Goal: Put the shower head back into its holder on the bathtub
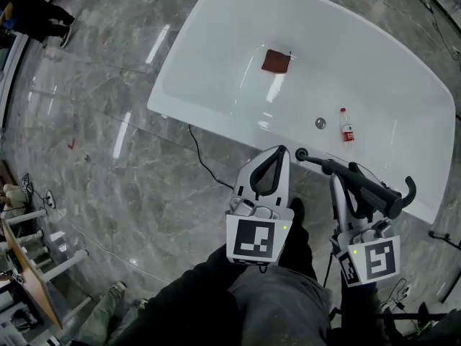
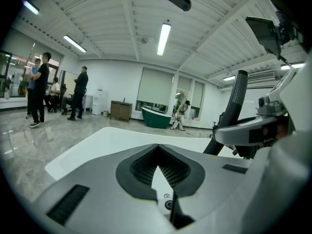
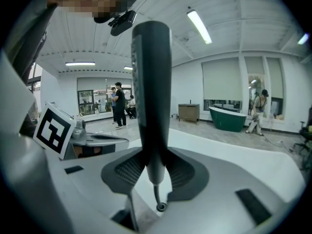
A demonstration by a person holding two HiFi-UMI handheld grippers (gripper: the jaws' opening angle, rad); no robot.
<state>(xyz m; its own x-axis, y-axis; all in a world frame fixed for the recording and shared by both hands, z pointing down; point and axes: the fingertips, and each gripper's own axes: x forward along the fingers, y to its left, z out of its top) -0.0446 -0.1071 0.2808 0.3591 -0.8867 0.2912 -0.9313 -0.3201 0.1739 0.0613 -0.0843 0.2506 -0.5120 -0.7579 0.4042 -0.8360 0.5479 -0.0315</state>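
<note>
At the far left, people (image 1: 29,9) stood on the glossy grey marble floor (image 1: 108,121), and a thin dark cable (image 1: 200,156) trailed across it toward the near rim of the white bathtub (image 1: 216,20). Inside the tub lay a reddish-brown cloth (image 1: 276,61). To the right of it was the round drain (image 1: 320,123), and just beyond that a small bottle (image 1: 346,125) with a red label lay on the tub's bottom. In the head view, the left tongs (image 1: 278,153) pointed at the tub's near rim. Its own view showed the left tongs (image 2: 157,147) with the jaw tips brought together and only a small gap behind them, with nothing caught between them. To the right, the right tongs (image 1: 337,179) were clamped on the dark shower head (image 1: 360,182). The shower head was held slanting over the near rim at the right part of the bathtub, with one end close beside the left tongs' tips. In the right gripper view its handle (image 3: 151,82) rose upright between the padded jaws of the right tongs (image 3: 150,162), and both pads pressed against it. Whether that end touched the rim could not be made out.
</note>
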